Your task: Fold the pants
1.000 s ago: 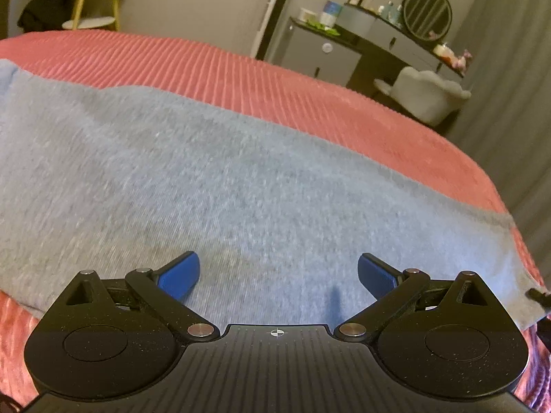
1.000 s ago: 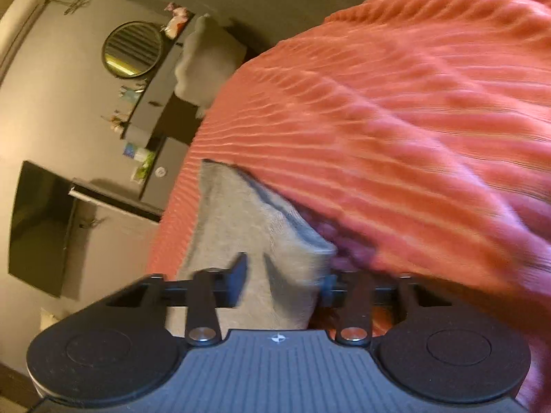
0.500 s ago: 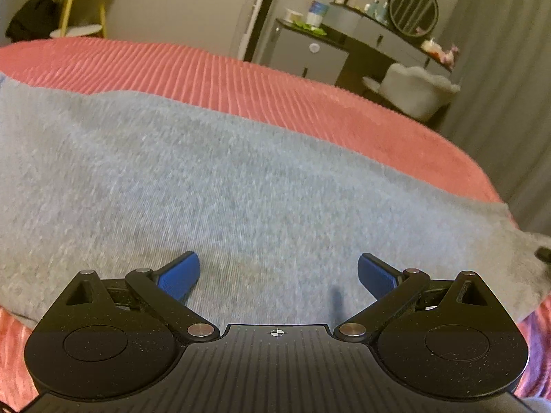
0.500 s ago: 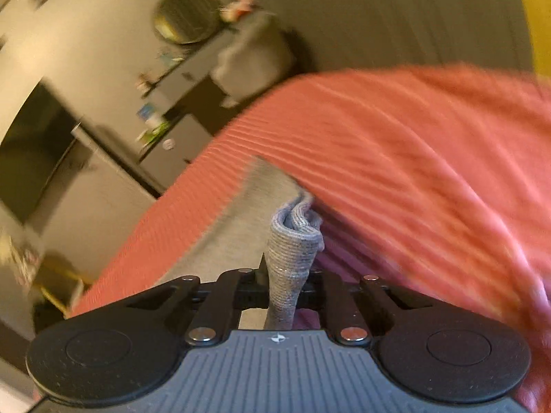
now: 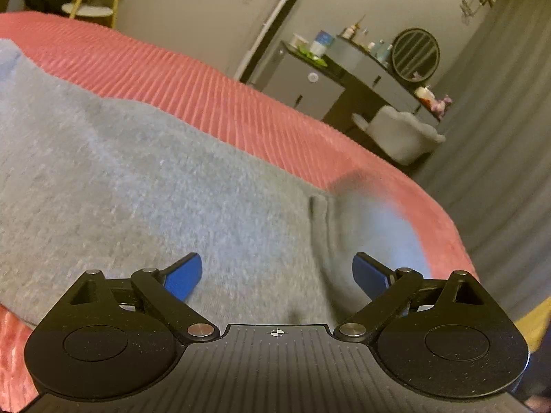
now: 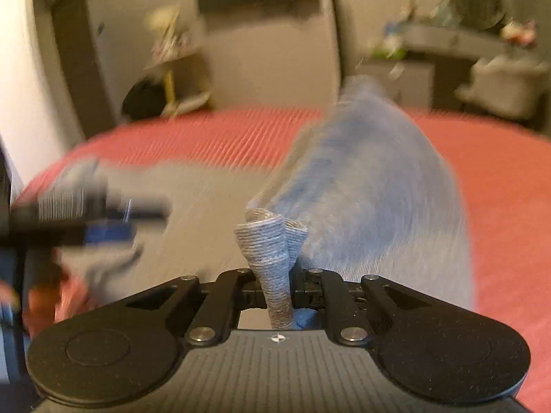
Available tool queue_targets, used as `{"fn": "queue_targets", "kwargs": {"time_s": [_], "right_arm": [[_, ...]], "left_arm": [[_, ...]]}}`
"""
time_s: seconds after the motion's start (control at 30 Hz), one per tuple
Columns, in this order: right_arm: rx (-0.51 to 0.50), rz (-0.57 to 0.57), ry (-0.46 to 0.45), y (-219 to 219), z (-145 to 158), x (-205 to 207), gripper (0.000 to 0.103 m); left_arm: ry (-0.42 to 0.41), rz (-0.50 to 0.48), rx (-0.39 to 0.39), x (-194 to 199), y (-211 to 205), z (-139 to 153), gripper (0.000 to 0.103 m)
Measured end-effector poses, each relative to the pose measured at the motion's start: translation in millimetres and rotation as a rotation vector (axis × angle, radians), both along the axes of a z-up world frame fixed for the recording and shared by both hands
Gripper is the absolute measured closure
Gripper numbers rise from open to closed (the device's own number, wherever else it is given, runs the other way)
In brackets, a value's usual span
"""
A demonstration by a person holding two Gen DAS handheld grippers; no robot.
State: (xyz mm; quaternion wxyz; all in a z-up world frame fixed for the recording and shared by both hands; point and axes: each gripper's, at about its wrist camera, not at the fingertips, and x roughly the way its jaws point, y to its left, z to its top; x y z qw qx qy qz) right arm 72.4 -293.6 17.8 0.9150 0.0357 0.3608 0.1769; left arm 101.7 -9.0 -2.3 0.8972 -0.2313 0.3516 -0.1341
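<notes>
Grey knit pants lie spread over a red ribbed bedspread. My left gripper hovers open just above the cloth, its blue pads wide apart with nothing pinched. My right gripper is shut on a ribbed cuff of the pants; the bunched cuff sticks up between its jaws. The lifted leg trails up and to the right behind it, blurred. In the left wrist view that raised cloth shows blurred at the right. The left gripper appears smeared at the left of the right wrist view.
The bed's edge curves down at the right, with a grey curtain beyond. A dresser with a round mirror and bottles, a white chair, and a yellow stool stand past the bed.
My right gripper closed on the cuff, rolled upright and swept it up over the pants toward the left gripper. The left gripper shifted slightly and stayed open.
</notes>
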Motion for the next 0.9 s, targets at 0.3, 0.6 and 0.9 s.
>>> {"fn": "queue_targets", "kwargs": {"time_s": [0.3,0.6,0.9], "right_arm": [[0.386,-0.043,0.138,-49,-4,-15,0.039],[0.719,-0.454,0.153,-138,-35,-38,0.052],[0.730,-0.424,0.113,-139,-32,-37,0.049]], "left_arm": [[0.100,-0.208,-0.173,29,-28,-20,0.008],[0.283,-0.238,-0.330,81,-69,-56,0.027],[0.244,-0.220,-0.311,94,-71,-33,0.088]]}}
